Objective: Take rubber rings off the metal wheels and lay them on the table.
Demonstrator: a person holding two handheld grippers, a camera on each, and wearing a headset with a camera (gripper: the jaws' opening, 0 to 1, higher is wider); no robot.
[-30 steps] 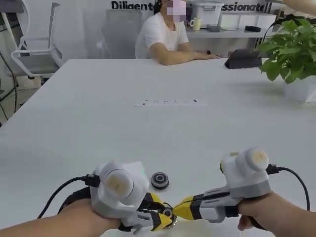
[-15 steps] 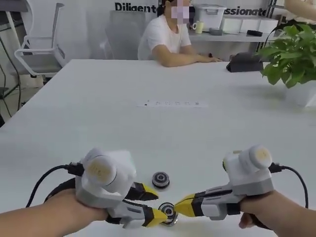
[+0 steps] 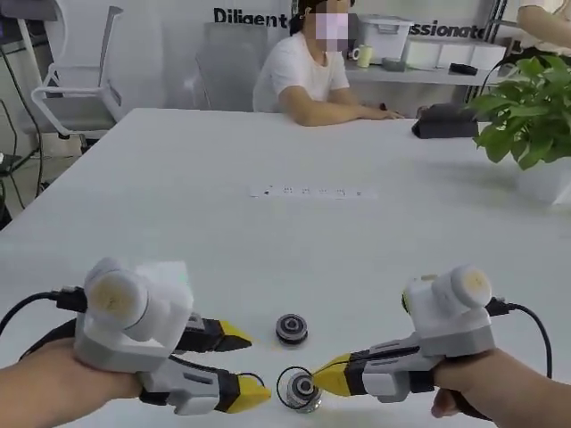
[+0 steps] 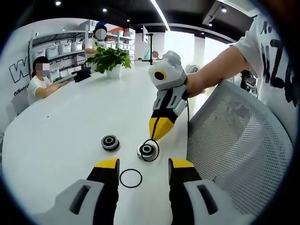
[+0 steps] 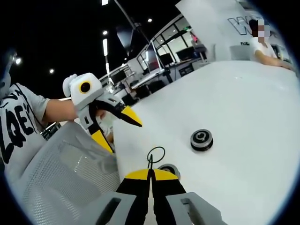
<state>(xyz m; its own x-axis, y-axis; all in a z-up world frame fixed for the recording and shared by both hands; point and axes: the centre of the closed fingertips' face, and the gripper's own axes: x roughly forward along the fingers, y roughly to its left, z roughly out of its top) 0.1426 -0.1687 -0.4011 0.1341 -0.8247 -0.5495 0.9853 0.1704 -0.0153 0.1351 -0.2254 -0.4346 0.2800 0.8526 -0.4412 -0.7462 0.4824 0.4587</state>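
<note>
Two metal wheels lie on the white table (image 3: 178, 196) near its front edge. One wheel (image 3: 291, 328) (image 4: 110, 142) (image 5: 201, 139) lies apart. The other wheel (image 3: 303, 390) (image 4: 146, 151) (image 5: 168, 168) sits at the tip of my right gripper (image 3: 323, 375) (image 4: 157, 133) (image 5: 150, 172), which is shut on a thin black rubber ring (image 4: 157, 149) (image 5: 164, 153) that loops beside this wheel. My left gripper (image 3: 243, 364) (image 4: 143, 164) (image 5: 111, 123) is open, left of the wheel. A loose rubber ring (image 4: 120, 178) lies flat on the table between its jaws.
A person (image 3: 299, 76) sits at the far side of the table. A potted plant (image 3: 526, 94) and a black object (image 3: 443, 120) stand at the far right. A mesh chair back (image 4: 234, 140) is close to the table's near edge.
My left gripper has opened and drawn back to the left, away from the wheel. A ring now lies loose on the table. The right gripper has stayed at the wheel.
</note>
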